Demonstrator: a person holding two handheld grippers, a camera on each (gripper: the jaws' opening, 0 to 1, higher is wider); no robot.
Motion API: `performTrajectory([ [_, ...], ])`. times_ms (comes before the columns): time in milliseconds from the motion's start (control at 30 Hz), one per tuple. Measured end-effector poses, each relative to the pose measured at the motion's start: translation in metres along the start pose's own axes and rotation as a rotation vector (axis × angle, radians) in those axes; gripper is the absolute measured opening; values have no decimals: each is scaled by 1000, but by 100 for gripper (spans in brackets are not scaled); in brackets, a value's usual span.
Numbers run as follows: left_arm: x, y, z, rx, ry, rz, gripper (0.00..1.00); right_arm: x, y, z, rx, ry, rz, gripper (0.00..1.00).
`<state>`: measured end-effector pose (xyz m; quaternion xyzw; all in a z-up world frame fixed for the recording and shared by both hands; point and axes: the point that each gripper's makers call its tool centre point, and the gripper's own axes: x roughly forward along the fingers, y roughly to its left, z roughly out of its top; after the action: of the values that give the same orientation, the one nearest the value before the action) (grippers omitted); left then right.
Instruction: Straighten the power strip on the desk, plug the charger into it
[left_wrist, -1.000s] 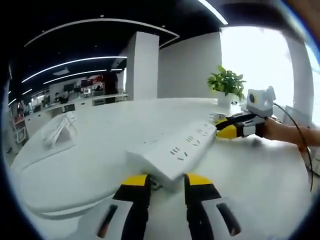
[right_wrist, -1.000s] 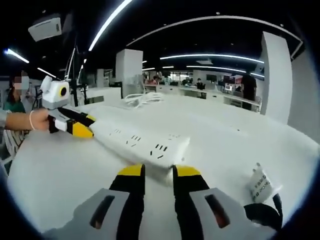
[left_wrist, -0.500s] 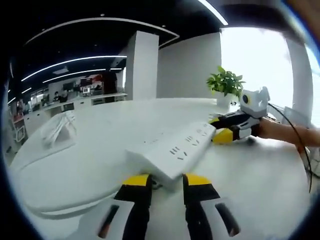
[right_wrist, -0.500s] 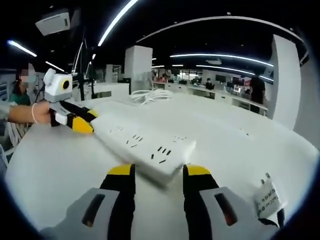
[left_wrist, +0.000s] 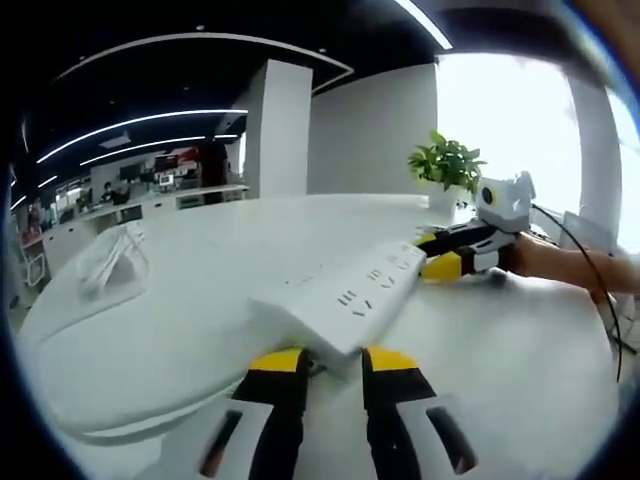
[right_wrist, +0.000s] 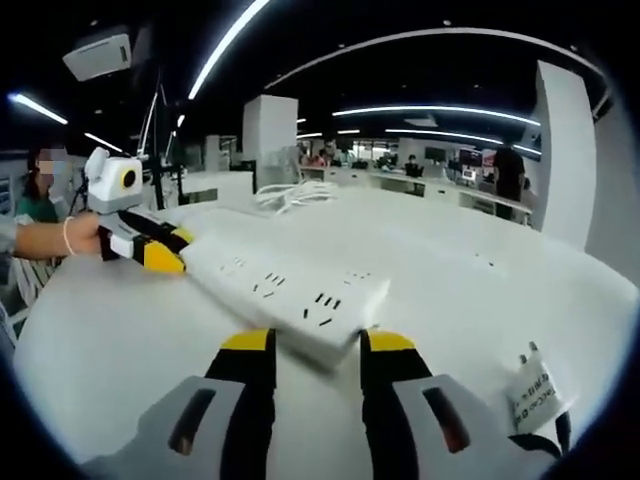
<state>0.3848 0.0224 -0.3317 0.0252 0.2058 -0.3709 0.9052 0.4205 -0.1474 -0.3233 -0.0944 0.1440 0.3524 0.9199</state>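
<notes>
Fingers (left_wrist: 283, 362) of the left gripper (left_wrist: 333, 362) and right gripper (right_wrist: 318, 342) stand apart at opposite ends of the white power strip (right_wrist: 285, 292) lying on the counter (right_wrist: 120, 340), apparently still being straightened, while the charger (right_wrist: 530, 392) waits unplugged just beyond its near end.

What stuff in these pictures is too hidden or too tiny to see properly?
- Power strip: its near end dips behind the left gripper in the left gripper view, so whether the jaws touch it is unclear.
- Same in the right gripper view: the right gripper hides the strip's near end.
- Charger: partly cut by the right gripper view's edge; label print too small to read.
- White cable bundle: too far and small to identify.
</notes>
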Motion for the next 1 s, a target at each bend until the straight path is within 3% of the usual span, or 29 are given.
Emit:
performTrajectory([
  [367,6,5,2,25,4,-4,21,-2,-6,2,69,-21,-43,28],
  [1000,11,6,5,62,4,-35,21,-13,-2,-1,86,-24,-102,26],
])
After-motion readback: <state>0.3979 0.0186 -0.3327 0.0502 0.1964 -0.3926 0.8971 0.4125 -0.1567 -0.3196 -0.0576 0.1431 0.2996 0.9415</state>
